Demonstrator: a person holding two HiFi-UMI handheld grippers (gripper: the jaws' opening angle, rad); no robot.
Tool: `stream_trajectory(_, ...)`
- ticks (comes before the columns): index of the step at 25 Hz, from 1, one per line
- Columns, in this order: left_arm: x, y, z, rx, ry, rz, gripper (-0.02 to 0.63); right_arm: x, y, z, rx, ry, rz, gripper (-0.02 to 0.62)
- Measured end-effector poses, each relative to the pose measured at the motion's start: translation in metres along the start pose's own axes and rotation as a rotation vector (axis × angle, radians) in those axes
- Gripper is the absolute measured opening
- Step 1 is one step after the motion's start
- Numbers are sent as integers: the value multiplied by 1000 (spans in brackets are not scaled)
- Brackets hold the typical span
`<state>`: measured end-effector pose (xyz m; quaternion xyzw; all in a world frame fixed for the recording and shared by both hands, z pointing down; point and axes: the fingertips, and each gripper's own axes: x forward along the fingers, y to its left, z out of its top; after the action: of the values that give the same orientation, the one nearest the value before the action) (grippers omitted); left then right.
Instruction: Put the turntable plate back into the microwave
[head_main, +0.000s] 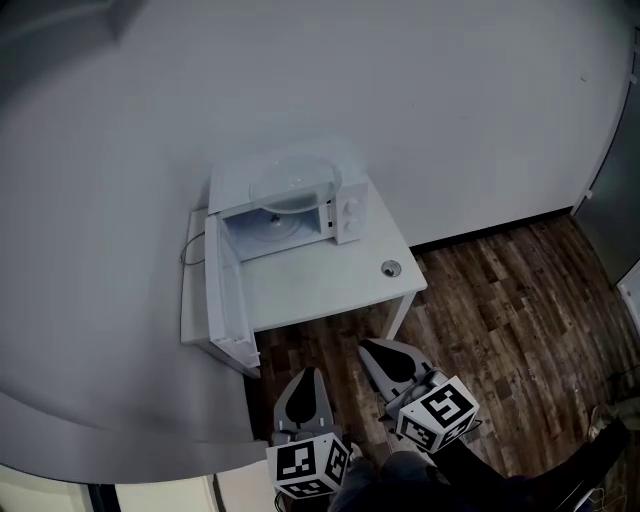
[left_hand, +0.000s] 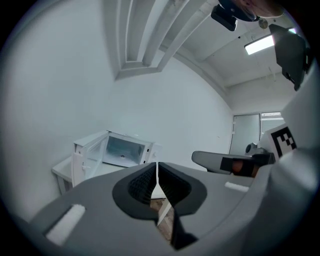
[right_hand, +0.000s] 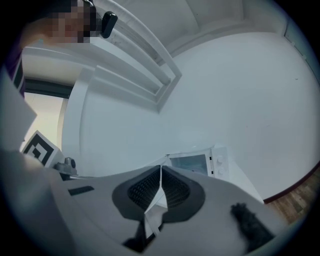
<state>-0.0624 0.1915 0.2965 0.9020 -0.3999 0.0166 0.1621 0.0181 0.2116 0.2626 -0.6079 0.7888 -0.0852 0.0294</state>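
Note:
The white microwave (head_main: 300, 205) stands on a small white table (head_main: 330, 290) against the wall, its door (head_main: 225, 295) swung open to the left. A clear round turntable plate (head_main: 295, 178) appears to lie on top of the microwave. The open cavity shows in the left gripper view (left_hand: 122, 150) and the right gripper view (right_hand: 192, 162). My left gripper (head_main: 305, 375) and right gripper (head_main: 370, 350) hang over the wood floor, well short of the table. Both point towards the microwave. In their own views the left gripper (left_hand: 157, 165) and the right gripper (right_hand: 161, 170) are shut with nothing between them.
A small round metal piece (head_main: 390, 268) lies near the table's front right corner. A cable (head_main: 190, 250) loops behind the table on the left. Dark wood floor (head_main: 500, 320) spreads to the right, up to a grey door (head_main: 615, 190).

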Motion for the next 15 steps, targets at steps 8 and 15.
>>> stream_trajectory(8,57,5,-17,-91,122,-98,50,43,-22,-14,73,85,80,-2)
stream_trajectory(15,123,30,1,-104,90,-41,67,103,-84,-15,128,83,80,-2)
